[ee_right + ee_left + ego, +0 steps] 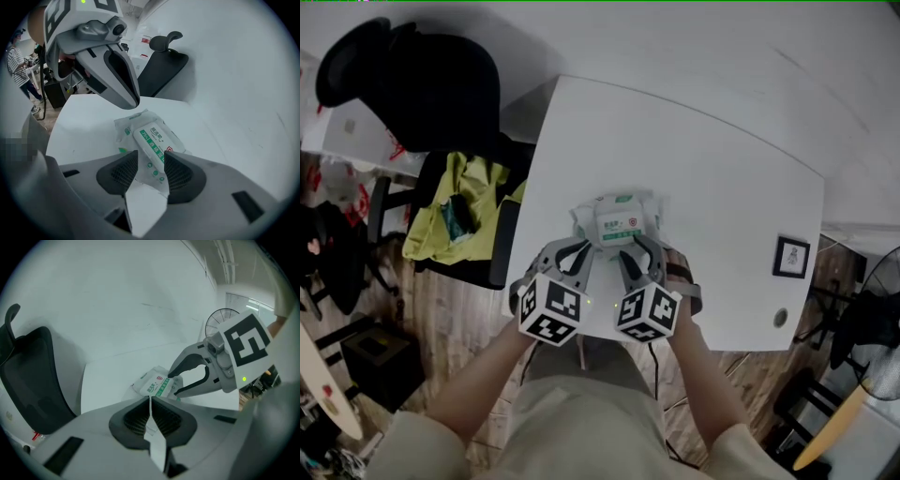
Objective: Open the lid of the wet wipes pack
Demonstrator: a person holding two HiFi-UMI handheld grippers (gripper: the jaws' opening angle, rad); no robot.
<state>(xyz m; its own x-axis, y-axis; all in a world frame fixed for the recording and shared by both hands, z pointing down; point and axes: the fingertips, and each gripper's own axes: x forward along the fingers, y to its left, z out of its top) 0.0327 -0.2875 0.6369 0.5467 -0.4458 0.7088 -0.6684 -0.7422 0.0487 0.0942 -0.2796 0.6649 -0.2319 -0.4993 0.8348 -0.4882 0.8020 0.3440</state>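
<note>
The white and green wet wipes pack (617, 223) lies near the front edge of the white table (703, 159), with its rigid lid facing up. My left gripper (579, 247) is shut on the thin sealed edge of the pack (157, 385); in the left gripper view the film runs between the pads at the left gripper (150, 401). My right gripper (639, 247) comes in from the other side. Its jaws stand on both sides of the lid end of the pack (152, 136), and the right gripper (150, 161) presses in on it. The lid lies flat and closed.
A black office chair (412, 84) stands off the table's left side with a yellow-green garment (455, 202) draped below it. A small black-framed card (791, 256) and a round cable hole (781, 318) are at the table's right. A fan (881, 328) stands further right.
</note>
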